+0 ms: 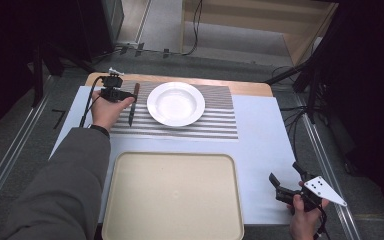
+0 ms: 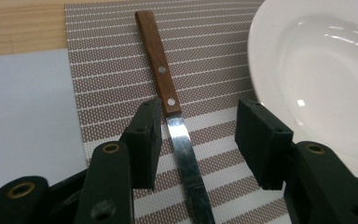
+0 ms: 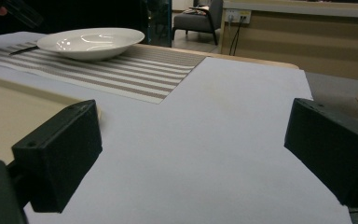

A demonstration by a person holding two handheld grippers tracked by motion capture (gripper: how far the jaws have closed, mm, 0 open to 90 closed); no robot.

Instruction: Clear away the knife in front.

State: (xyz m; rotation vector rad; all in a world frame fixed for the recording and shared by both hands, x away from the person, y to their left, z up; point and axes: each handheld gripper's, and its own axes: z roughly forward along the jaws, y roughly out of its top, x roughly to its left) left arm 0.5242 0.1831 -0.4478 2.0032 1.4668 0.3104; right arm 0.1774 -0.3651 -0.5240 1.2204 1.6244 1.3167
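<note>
Two jaws of left gripper straddling knife left of plate, unclenched, lined up for pickup. Right gripper released, parked off right of plate.

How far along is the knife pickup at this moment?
Done: the left gripper straddles the wooden-handled steel knife lying on the striped placemat beside the white ceramic plate. In hand: the jaws stand apart, pads not yet pressing the blade. Left: grip and lift. The right gripper waits open beside the beige tray.
</note>
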